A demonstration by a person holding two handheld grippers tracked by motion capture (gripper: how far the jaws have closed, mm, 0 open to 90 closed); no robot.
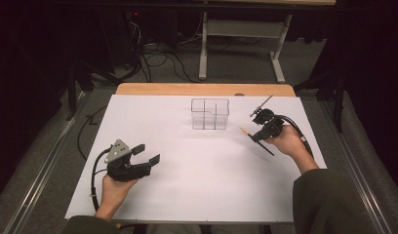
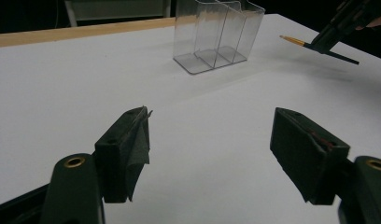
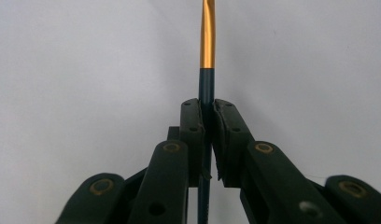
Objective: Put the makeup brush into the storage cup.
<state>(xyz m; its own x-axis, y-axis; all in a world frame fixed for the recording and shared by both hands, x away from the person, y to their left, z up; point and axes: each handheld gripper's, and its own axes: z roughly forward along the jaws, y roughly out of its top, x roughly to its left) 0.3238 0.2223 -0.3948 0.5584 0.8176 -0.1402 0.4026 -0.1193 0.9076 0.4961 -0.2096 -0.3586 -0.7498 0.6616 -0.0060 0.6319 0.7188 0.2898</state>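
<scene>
A thin dark pen with a gold end (image 3: pixel 207 56) is clamped between the jaws of my right gripper (image 3: pixel 207 106), which is shut on it. Seen from the high view, that right gripper (image 1: pixel 258 136) hovers above the white table at the right, and the pen (image 1: pixel 255 140) slants from upper left to lower right. A clear plastic organizer with several compartments (image 1: pixel 209 113) stands upright at the table's far middle, left of the pen. My left gripper (image 1: pixel 147 153) rests near the front left, open with nothing between its jaws. In the left gripper view the organizer (image 2: pixel 216 35) is ahead and the pen (image 2: pixel 319 46) at upper right.
The white tabletop (image 1: pixel 197 165) has a wooden strip (image 1: pixel 202 89) along its far edge. Beyond it on the floor are cables (image 1: pixel 158 61) and a white table frame (image 1: pixel 241 44). Metal rails run along both sides.
</scene>
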